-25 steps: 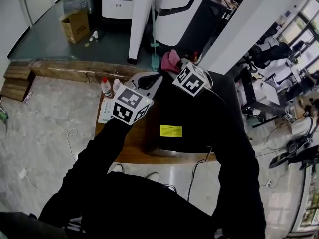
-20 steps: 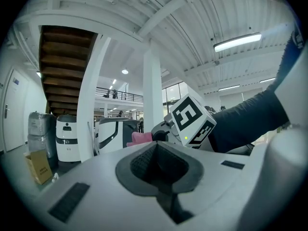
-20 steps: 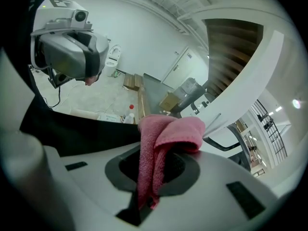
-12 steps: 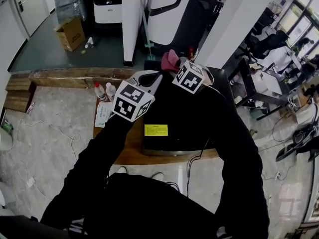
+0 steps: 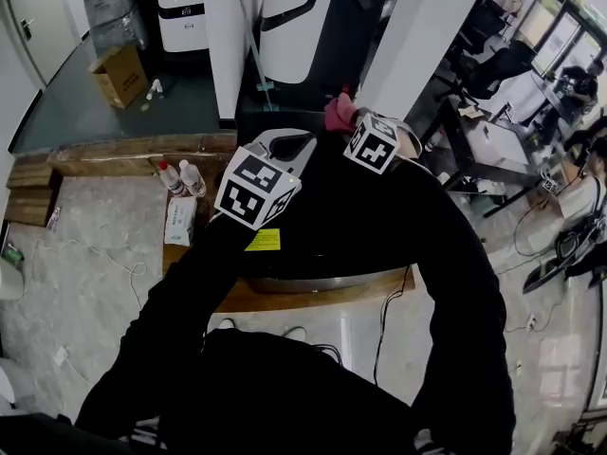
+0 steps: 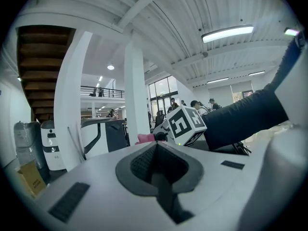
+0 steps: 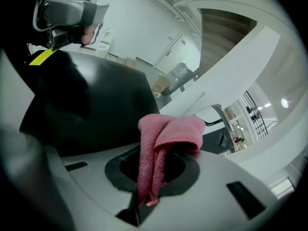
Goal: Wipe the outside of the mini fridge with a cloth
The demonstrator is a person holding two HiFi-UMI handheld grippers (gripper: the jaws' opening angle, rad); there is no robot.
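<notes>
The black mini fridge point(image 5: 318, 259) lies on a low wooden table point(image 5: 313, 298), a yellow label point(image 5: 263, 240) on its upper face. My right gripper point(image 5: 349, 124) is shut on a pink cloth point(image 5: 339, 111) over the fridge's far edge. In the right gripper view the cloth point(image 7: 166, 138) folds out of the right gripper point(image 7: 153, 179) next to the fridge's dark surface point(image 7: 86, 105). My left gripper point(image 5: 289, 146) hovers over the fridge's left part, shut and empty. In the left gripper view, the left gripper point(image 6: 158, 170) looks past the right one's marker cube point(image 6: 185, 124).
Two small bottles point(image 5: 180, 177) and a white packet point(image 5: 179, 220) stand on the table's left end. A cardboard box point(image 5: 119, 74) and a broom point(image 5: 248, 41) are on the floor beyond. Cables trail by the table's front; a white pillar point(image 5: 417, 27) rises behind.
The head view has swung, so the fridge sits further left in it. Relative to the yellow label both grippers have shifted right. The cloth stays in the right gripper.
</notes>
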